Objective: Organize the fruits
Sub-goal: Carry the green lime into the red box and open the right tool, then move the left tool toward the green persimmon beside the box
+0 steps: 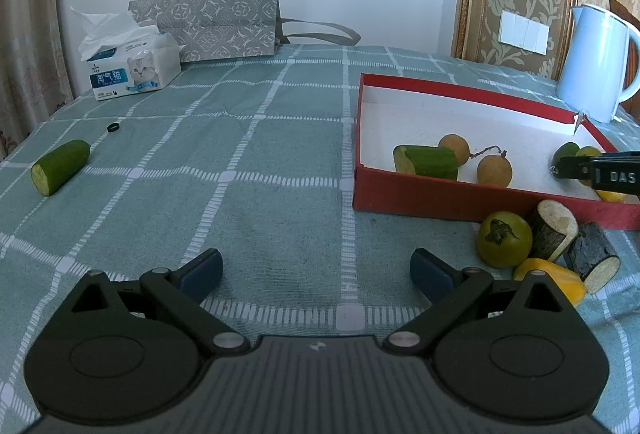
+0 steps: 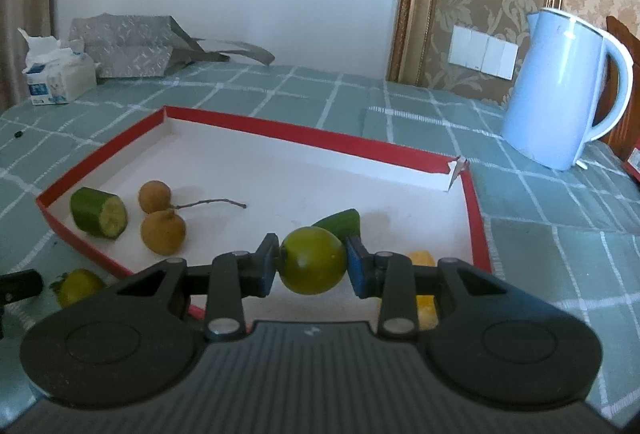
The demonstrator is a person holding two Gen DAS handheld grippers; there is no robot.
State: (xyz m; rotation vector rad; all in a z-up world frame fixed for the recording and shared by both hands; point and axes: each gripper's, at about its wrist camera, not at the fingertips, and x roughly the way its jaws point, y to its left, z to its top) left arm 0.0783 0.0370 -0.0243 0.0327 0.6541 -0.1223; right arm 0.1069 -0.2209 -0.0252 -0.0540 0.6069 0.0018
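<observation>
A red box (image 2: 304, 132) with a white floor holds a cucumber piece (image 2: 99, 213), two brown longans (image 2: 162, 231), a green piece (image 2: 340, 220) and a yellow piece (image 2: 424, 304). My right gripper (image 2: 313, 265) is shut on a green round fruit (image 2: 313, 265) and holds it over the box's near edge. My left gripper (image 1: 316, 270) is open and empty above the cloth, left of the box (image 1: 452, 194). Outside the box lie a green tomato (image 1: 505, 239), a yellow piece (image 1: 554, 276), two dark-skinned cut pieces (image 1: 576, 246) and another cucumber piece (image 1: 60, 167) at far left.
A pale blue kettle (image 2: 560, 90) stands right of the box. A tissue pack (image 1: 132, 68) and a grey paper bag (image 1: 216, 24) sit at the table's back by the wall. A small black ring (image 1: 114, 127) lies on the checked cloth.
</observation>
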